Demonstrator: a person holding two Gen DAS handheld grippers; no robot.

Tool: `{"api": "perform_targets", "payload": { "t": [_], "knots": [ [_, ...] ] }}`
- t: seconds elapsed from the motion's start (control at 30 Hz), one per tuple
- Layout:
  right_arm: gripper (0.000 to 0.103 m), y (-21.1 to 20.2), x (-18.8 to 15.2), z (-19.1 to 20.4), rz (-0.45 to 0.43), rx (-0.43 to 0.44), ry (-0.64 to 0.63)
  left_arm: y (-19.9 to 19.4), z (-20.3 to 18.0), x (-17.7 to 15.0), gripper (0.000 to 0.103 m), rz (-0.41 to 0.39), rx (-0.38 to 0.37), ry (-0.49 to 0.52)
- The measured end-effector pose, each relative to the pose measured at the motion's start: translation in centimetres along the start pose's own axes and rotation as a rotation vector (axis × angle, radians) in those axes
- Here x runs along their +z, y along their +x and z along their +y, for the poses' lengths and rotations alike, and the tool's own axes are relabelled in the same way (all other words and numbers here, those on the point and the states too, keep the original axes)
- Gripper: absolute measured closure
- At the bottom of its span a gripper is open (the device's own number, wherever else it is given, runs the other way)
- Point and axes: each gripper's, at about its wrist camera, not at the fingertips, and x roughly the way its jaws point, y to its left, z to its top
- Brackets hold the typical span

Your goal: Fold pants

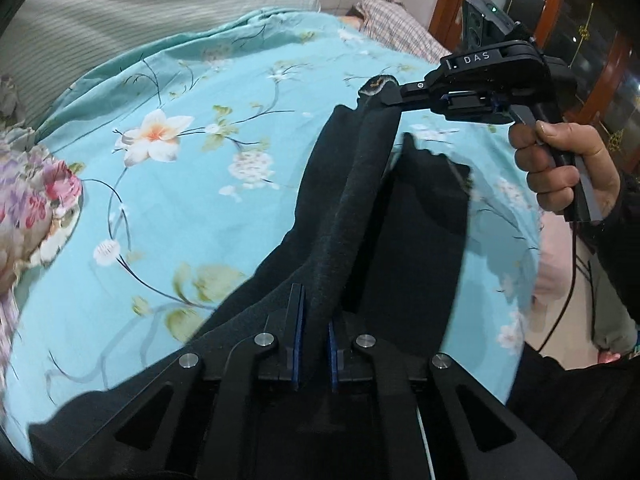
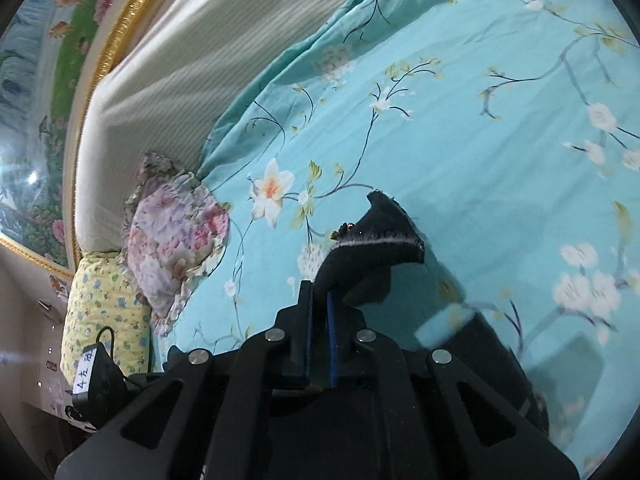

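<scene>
Black pants [image 1: 400,216] hang stretched above a turquoise flowered bedspread [image 1: 180,208]. My left gripper [image 1: 316,320] is shut on one end of the pants' edge, close to its camera. My right gripper [image 1: 384,94], held in a hand, is shut on the far end, where a grey waistband trim shows. In the right wrist view the right gripper [image 2: 320,300] pinches the black pants' corner [image 2: 376,240] with a white-grey stripe, lifted above the bedspread [image 2: 460,140]. The rest of the pants droops below both grippers.
A pink flowered pillow [image 2: 176,232] and a yellow pillow [image 2: 104,312] lie at the bed's head beside a striped headboard cushion [image 2: 168,72]. A checked pillow [image 1: 400,24] lies at the far side. Wooden glass doors [image 1: 560,40] stand behind the right hand.
</scene>
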Motion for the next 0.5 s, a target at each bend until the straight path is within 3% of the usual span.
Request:
{"api": "perform_targets", "payload": {
  "t": [0.27,0.5],
  "knots": [
    [0.096,-4.2,-4.4,-0.9,-0.035,-0.032,-0.044,-1.4,-3.6,-2.5,0.095,-0.050,-0.019,-0.054],
    [0.096,-5.4,-7.9,-4.4,-0.037,-0.083,0.016,0.7,-5.8,-4.2,0.095,-0.020,-0.012,-0.057]
  ]
}}
